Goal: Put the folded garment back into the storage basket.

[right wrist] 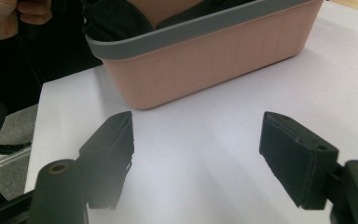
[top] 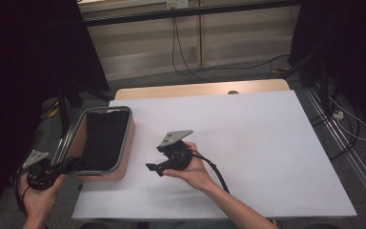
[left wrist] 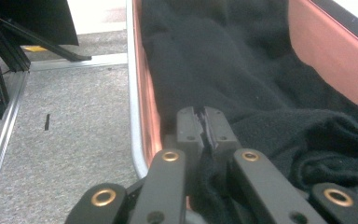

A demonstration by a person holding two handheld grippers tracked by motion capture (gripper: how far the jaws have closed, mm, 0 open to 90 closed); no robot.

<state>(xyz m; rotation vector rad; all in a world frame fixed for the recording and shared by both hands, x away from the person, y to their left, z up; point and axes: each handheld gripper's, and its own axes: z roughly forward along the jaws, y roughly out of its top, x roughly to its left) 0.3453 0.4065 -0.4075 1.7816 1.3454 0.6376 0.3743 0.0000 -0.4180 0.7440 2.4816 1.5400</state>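
**Gripping the black cloth inside the pink basket**

Holding the black cloth (left wrist: 261, 84) is your left gripper (left wrist: 204, 122): in the left gripper view its two jaws stand pressed together with a fold of the dark fabric pinched between them, just inside the basket's near corner. The pink basket (right wrist: 223, 65) with its grey rim is your landmark here. From the high view it sits at the left edge of the white table (top: 267, 143), part of it hanging past that edge, and it looks tipped up on its left side. The cloth lies inside the basket, covering most of its floor and bunching up toward the end nearest you, where your left gripper (top: 52, 169) reaches over the rim. Your left hand (top: 38, 195) is off the table, just below the basket's near-left corner.

Your right gripper (top: 159, 167) is to the right of the basket, near it but not touching, and hovers low over the bare tabletop. In the right gripper view (right wrist: 198, 154) its jaws stand wide apart with nothing between them, and they point toward the basket's long outer wall. Your right hand (top: 193, 169) wraps the gripper body, and its cable trails back along your forearm, away from the basket.
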